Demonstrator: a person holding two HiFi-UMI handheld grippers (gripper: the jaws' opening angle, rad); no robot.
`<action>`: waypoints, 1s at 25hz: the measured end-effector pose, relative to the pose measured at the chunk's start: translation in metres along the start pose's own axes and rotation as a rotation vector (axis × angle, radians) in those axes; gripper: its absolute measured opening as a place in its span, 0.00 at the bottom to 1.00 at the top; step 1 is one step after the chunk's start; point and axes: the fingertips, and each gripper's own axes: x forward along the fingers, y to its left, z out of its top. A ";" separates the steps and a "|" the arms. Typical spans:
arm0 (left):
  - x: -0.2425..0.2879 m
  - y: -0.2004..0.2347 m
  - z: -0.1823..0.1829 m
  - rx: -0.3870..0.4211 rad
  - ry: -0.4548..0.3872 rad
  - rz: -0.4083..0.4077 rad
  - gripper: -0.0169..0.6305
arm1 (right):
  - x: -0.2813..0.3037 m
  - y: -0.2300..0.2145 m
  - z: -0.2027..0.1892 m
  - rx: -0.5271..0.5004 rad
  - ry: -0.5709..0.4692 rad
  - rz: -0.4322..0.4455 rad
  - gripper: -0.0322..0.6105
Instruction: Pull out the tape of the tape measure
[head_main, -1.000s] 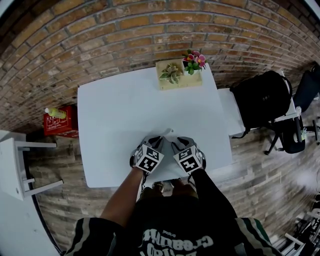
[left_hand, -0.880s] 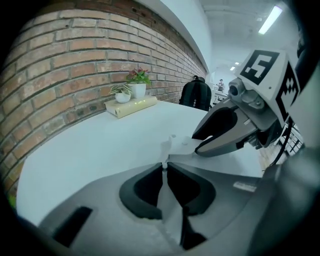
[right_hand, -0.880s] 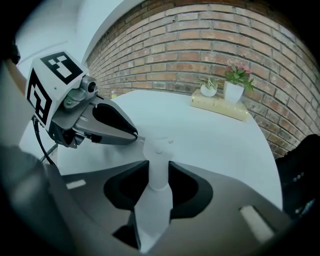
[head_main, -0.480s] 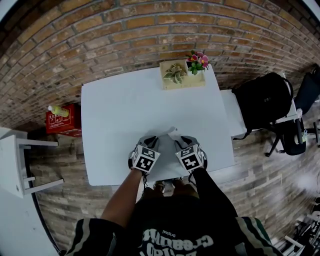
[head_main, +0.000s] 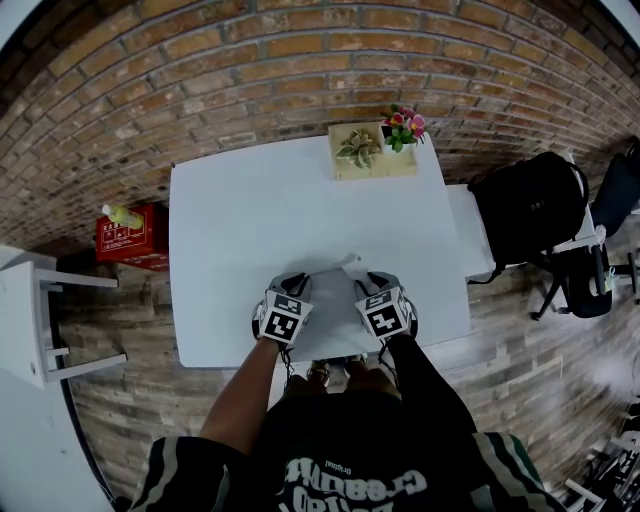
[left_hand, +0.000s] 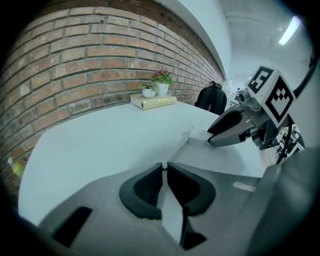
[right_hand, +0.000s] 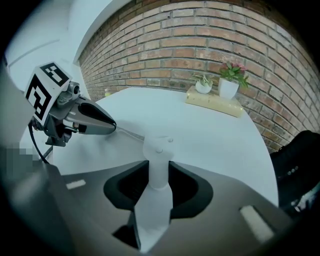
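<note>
Tape measure (right_hand: 159, 165) held between two tools above the near edge of the white counter (head_main: 250, 210).
The right tool (head_main: 365, 280) clenches the white case; the left tool (head_main: 300, 283), near it, is pinched shut on the end of the tape (left_hand: 177, 151). Potted plants (head_main: 372, 150) stand at the counter's far edge by a brick wall (head_main: 250, 60). A black backpack (head_main: 525, 205) sits right of the counter and a red box (head_main: 132, 240) left.

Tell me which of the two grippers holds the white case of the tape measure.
The right gripper: the white tape measure case stands clamped between its jaws. The left gripper has its jaws almost together, pinching only the thin tape.
</note>
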 end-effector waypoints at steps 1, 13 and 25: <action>0.000 0.001 -0.001 0.003 -0.002 -0.002 0.09 | 0.000 0.000 0.000 -0.003 0.003 0.000 0.26; -0.019 0.030 -0.012 -0.028 0.001 0.042 0.09 | 0.001 0.002 0.001 -0.012 0.014 -0.013 0.26; -0.033 0.057 -0.024 -0.082 0.001 0.101 0.09 | 0.004 -0.001 0.004 -0.020 0.023 -0.025 0.26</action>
